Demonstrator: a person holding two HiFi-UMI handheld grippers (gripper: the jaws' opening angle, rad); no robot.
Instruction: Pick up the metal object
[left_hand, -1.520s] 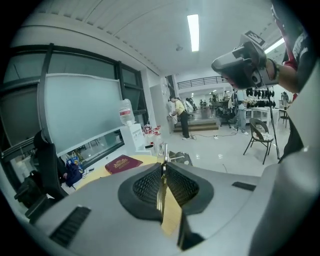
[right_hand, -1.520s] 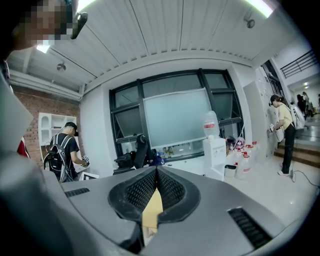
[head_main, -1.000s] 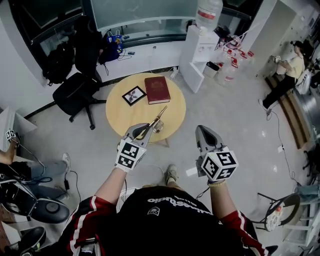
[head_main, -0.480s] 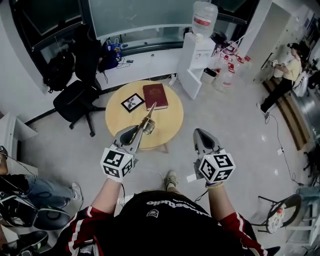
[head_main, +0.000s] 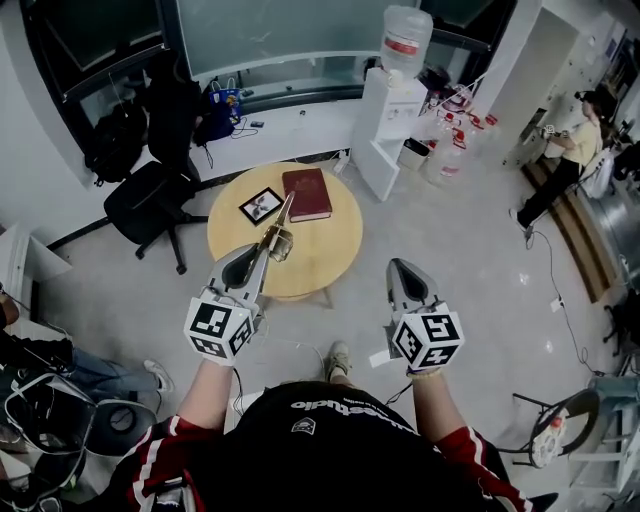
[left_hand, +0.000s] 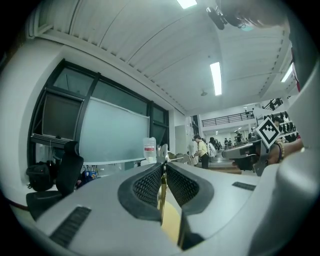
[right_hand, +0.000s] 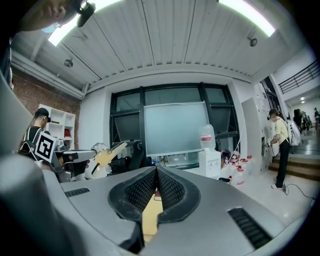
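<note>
Metal object (head_main: 277, 232) raised, above table (head_main: 322, 262) edge

metal object (head_main: 278, 235): shiny, smooth brassy metal | table (head_main: 325, 250): smooth matt pale wood

**Metal object** (head_main: 276, 234): one piece, slender and brass-coloured, with a long thin flat end and a rounded bulge near mid-length.

- **State:** pinched at its near end between the closed pads of the left claw (head_main: 257, 260) and held clear of the surface (head_main: 330, 262).
- **Pose:** in line with the claw, thin end pointing toward the surface's far edge.
- **Location:** over the near left part of the surface.
</note>
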